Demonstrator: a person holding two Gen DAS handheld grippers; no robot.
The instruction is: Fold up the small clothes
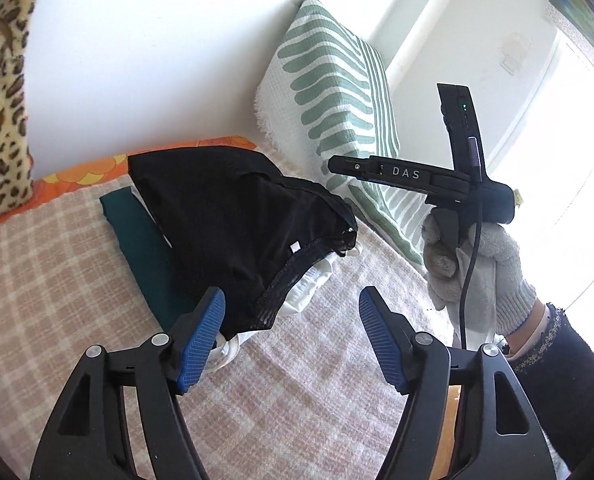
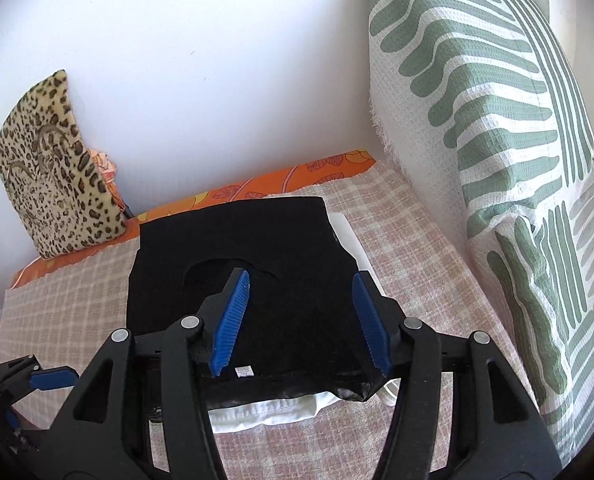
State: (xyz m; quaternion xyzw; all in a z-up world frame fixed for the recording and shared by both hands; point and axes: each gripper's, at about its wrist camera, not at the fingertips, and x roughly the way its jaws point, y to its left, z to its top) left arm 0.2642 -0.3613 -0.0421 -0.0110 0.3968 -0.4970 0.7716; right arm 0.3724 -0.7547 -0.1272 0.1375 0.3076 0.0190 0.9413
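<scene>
Black garment (image 2: pixel 241 280) lies folded atop white clothing (image 2: pixel 273 412) at frame centre on the checked bed (image 2: pixel 417 248). Left gripper (image 1: pixel 293 312) and right gripper (image 2: pixel 301 312) hover, jaws apart, empty. Step: likely stacking done; next, fetch another piece.

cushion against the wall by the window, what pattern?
Green leaf-like stripes on white waffle fabric, on the cushion. Shows best in the right wrist view.
</scene>
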